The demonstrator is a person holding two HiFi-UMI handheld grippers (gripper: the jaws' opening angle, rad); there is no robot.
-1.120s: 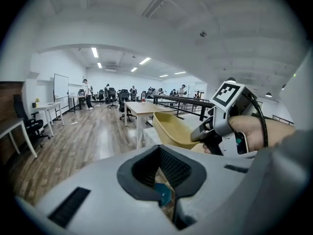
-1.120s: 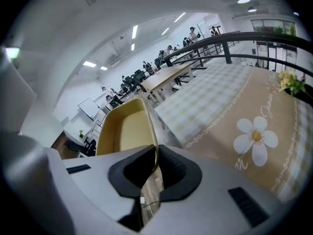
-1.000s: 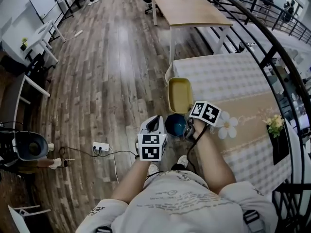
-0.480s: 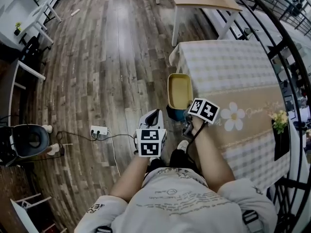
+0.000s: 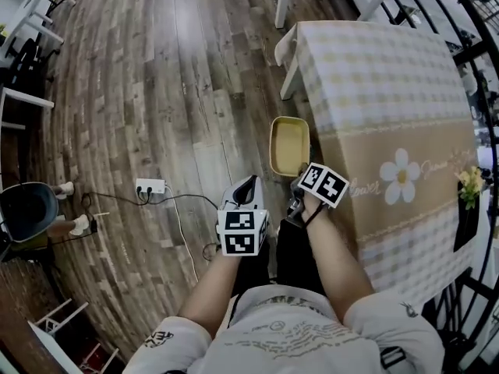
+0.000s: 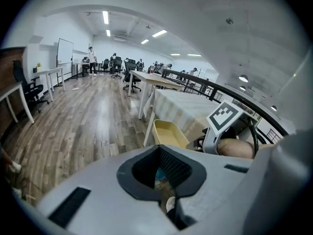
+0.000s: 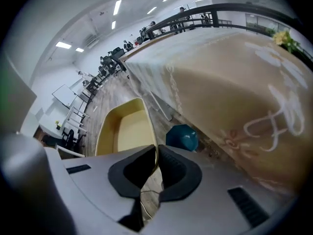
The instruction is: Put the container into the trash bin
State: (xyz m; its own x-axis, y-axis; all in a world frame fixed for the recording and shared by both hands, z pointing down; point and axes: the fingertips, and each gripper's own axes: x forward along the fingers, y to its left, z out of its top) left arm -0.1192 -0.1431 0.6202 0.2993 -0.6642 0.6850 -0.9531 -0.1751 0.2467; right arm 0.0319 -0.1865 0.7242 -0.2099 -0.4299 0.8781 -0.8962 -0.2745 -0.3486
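A yellow rectangular container (image 5: 288, 145) hangs over the wooden floor beside the table's corner. My right gripper (image 5: 296, 187) is shut on its near rim; in the right gripper view the pads pinch the thin yellow wall of the container (image 7: 124, 131) at the right gripper (image 7: 156, 153). A teal trash bin (image 7: 182, 137) stands on the floor just under the tablecloth's edge, to the right of the container; the head view hides it. My left gripper (image 5: 249, 181) is beside the container's left, shut on nothing, and it sees the container (image 6: 168, 133) ahead.
The table (image 5: 390, 92), with a checked and beige flowered cloth, fills the right side, with a small flower pot (image 5: 470, 181) near its far edge. A white power strip (image 5: 150, 186) and its cable lie on the floor at left. A dark railing curves along the right.
Both grippers and the container have sunk toward the floor. The teal bin, seen below the container a second ago, is now hidden in the head view.
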